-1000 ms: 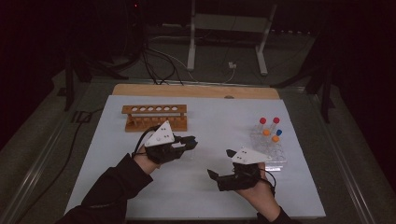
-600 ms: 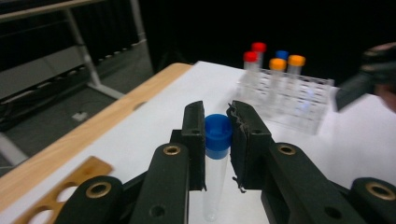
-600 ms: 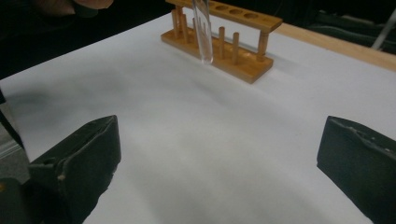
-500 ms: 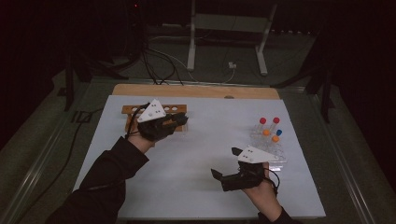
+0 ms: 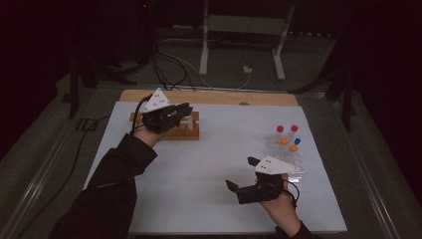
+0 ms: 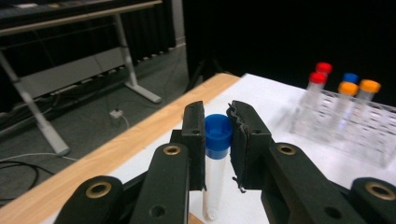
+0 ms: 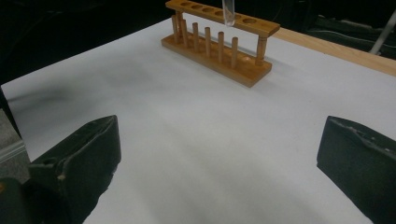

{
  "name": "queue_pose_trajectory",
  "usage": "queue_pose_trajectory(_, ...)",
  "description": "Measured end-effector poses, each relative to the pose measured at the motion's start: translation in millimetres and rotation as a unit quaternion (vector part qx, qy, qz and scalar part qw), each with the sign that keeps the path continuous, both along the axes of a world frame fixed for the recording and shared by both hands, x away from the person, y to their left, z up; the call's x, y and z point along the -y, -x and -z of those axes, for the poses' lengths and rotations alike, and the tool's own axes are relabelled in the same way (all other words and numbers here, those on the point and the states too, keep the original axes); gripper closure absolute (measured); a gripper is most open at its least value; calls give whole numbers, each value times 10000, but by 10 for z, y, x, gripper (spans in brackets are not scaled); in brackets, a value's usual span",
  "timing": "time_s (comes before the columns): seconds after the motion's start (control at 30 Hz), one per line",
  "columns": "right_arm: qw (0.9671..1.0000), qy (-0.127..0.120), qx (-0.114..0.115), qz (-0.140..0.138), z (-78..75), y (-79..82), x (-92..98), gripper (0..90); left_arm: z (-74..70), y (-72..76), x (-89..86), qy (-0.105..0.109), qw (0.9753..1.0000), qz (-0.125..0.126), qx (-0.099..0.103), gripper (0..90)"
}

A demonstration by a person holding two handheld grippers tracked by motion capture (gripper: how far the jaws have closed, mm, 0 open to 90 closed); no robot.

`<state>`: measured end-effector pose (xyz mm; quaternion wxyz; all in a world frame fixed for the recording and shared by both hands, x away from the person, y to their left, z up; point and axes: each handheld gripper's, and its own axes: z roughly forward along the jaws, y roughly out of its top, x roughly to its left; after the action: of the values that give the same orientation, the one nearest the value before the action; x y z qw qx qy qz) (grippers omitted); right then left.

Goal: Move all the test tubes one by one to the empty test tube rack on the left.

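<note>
A white sheet (image 5: pixel 199 174) is spread over a table whose wooden far edge (image 5: pixel 214 97) is left uncovered, in a dim room where black cables (image 5: pixel 164 64) trail across a grey floor and the white legs of a metal stand (image 5: pixel 239 45) are seen beyond the table. At the far left of the sheet, a blue-capped tube (image 6: pixel 217 158) is clamped at its cap between the jaws of the left gripper (image 5: pixel 174 117), held upright just above a wooden rack (image 5: pixel 186 130); in the right gripper view its clear lower end (image 7: pixel 229 13) is seen at the rack's (image 7: pixel 219 39) row of holes, though whether it is touching the wood cannot be told. At the far right, a clear plastic rack (image 5: pixel 286 152) is stocked with tubes capped in red (image 5: pixel 280 128), orange (image 5: pixel 283 141) and blue (image 5: pixel 297 141). The right gripper (image 5: pixel 244 179) is held low over the near right part of the sheet, well apart from both racks, with its jaws spread wide and nothing between them. No brand, label or legible writing can be made out on the tubes, racks or grippers; small dark marks on the grey plate (image 5: pixel 271 166) atop the right gripper are too small to be read.
</note>
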<state>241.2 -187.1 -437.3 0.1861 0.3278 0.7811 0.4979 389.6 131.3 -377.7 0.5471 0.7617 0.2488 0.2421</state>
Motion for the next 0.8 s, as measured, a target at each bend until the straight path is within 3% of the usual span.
queue_pose_trajectory(0.27,10000,5,-30,-84,5,2,-2,0,23,-205,-47,140,9991,-401,17,780)
queue_pose_trajectory(0.4,9999,-34,-68,-108,8,4,2,0,78,-283,-53,252,9974,-670,74,780)
queue_pose_trajectory(0.67,9999,-67,-51,-106,2,8,8,0,209,-455,-15,150,9949,-996,54,780)
queue_pose_trajectory(0.8,9999,-76,-38,-112,0,10,14,0,278,-525,-5,212,9939,-1083,-33,780)
